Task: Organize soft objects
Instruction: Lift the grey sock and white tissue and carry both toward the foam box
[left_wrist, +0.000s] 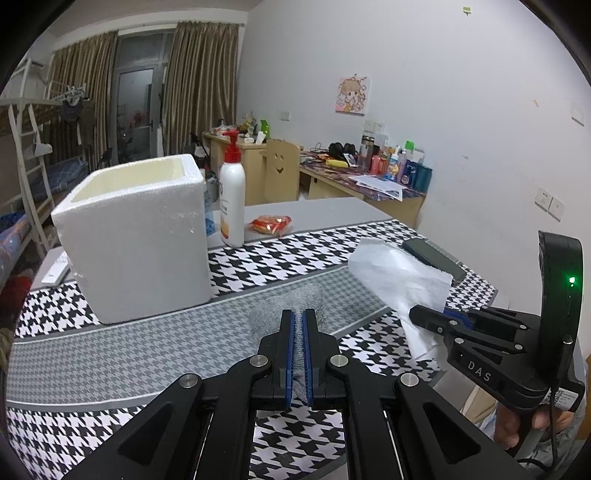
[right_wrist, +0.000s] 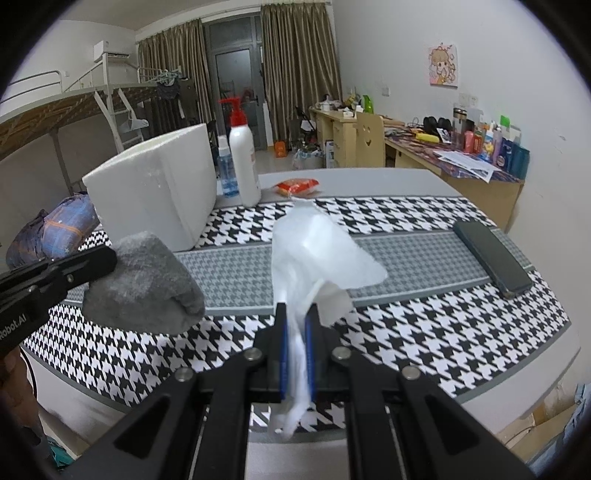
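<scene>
Tabletop (left_wrist: 110, 354) carries a houndstooth cloth, black-and-white with a grey band across the middle; its near edge is cut off by the claw frames in both views. White foam box (left_wrist: 136, 236) stands upright on the cloth at the far left; the left wrist view shows its open top and part of the pale inner wall, but the floor of the box is hidden, and the right wrist view shows only its closed outer faces (right_wrist: 159, 192). White pump bottle (left_wrist: 232, 199) with red head stands just beside the box; a clear blue-tinted bottle (right_wrist: 226, 170) behind it shows plainly only in the right wrist view. Grey sock (right_wrist: 144, 280) is pinched in the left claw (left_wrist: 298, 325); its full bulk, hanging clear above the cloth, is seen only from the right wrist, while the left wrist view shows a foreshortened knit end. White tissue (right_wrist: 314, 251) is pinched in the right claw (right_wrist: 299, 317), its tail trailing down between the blue pads (right_wrist: 309, 354). Dark phone (right_wrist: 491, 258) lies flat at the right of the cloth. Red snack packet (right_wrist: 297, 186) lies on bare tabletop beyond the cloth; its print is unreadable
</scene>
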